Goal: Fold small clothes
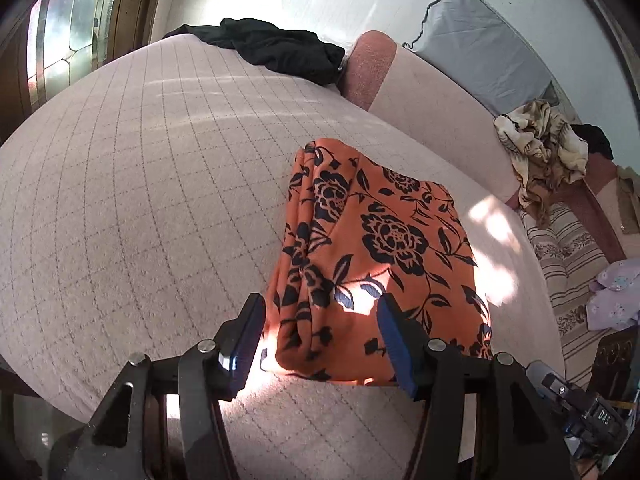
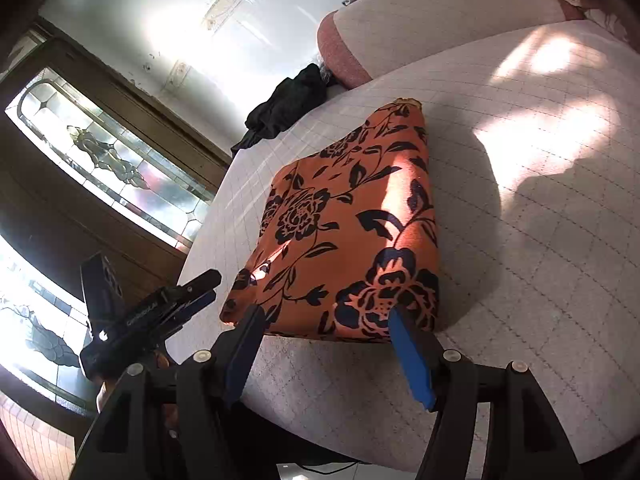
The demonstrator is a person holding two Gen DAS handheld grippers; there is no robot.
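Observation:
An orange cloth with dark blue flowers (image 1: 372, 240) lies folded into a thick rectangle on the pale quilted bed cover (image 1: 140, 180). My left gripper (image 1: 320, 304) hovers open over the cloth's near edge, and its blue pads do not press on the fabric. In the right wrist view the same folded cloth (image 2: 348, 232) lies just beyond my right gripper (image 2: 326, 314), which is open at the cloth's near edge with nothing gripped. The left gripper (image 2: 208, 288) shows there too, at the left beside the cloth's corner.
A black garment (image 1: 276, 48) lies crumpled at the far edge of the bed, next to a pink bolster (image 1: 368, 68). A grey pillow (image 1: 480, 48), a beige crumpled cloth (image 1: 540, 140) and a lilac garment (image 1: 616, 292) lie at the right. Leaded glass doors (image 2: 112, 160) stand at the left.

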